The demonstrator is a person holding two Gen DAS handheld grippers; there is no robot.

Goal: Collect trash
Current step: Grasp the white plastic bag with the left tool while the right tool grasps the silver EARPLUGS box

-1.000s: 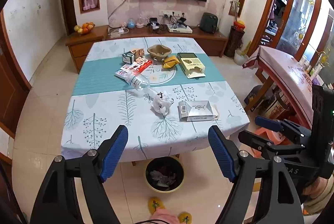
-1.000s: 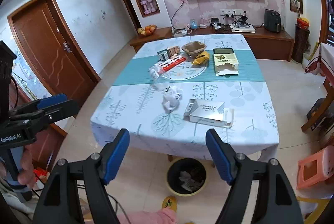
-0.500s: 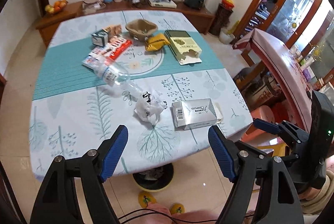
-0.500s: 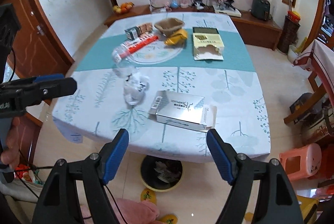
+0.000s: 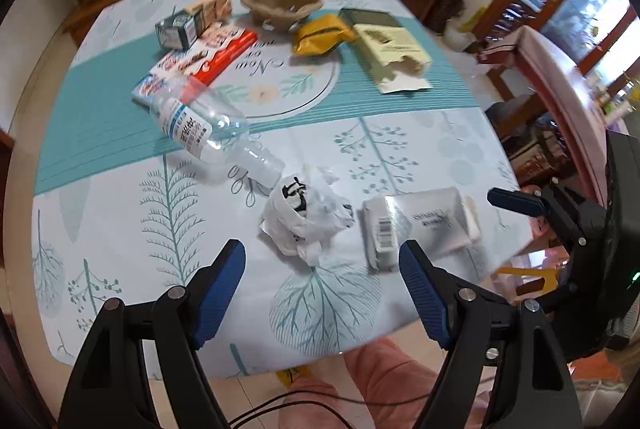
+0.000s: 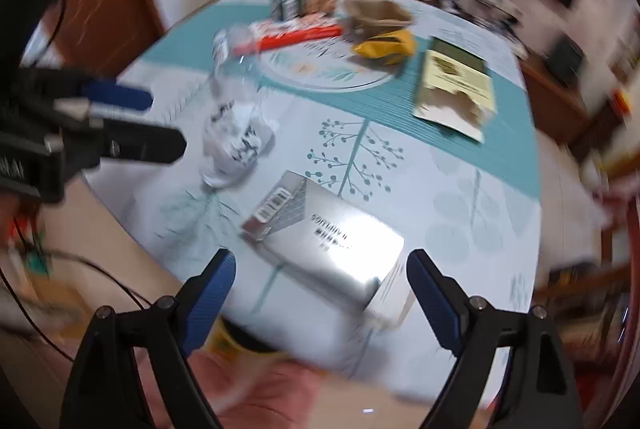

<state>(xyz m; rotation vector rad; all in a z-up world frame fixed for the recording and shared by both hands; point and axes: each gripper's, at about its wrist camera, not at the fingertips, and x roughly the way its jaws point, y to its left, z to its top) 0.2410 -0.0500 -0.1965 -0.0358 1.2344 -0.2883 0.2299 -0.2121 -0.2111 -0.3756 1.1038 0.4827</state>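
Trash lies on the leaf-patterned tablecloth (image 5: 120,213). A crumpled white plastic bag (image 5: 306,217) lies just beyond my open left gripper (image 5: 322,289). A silver box (image 5: 420,225) lies to its right; in the right wrist view the silver box (image 6: 324,241) sits just beyond my open right gripper (image 6: 320,293). A clear plastic bottle (image 5: 208,137) lies on its side further back. Both grippers are empty.
Further back lie a red-and-white wrapper (image 5: 208,61), small cartons (image 5: 192,23), a brown paper bowl (image 5: 284,5), a yellow bag (image 5: 320,37) and a torn green-and-yellow box (image 5: 388,45). A yellow-rimmed bin (image 6: 240,341) shows under the table's near edge. The right wrist view is blurred.
Both grippers have moved forward and down toward the table's near edge. The bag and the silver box now look much closer. Both stay open.
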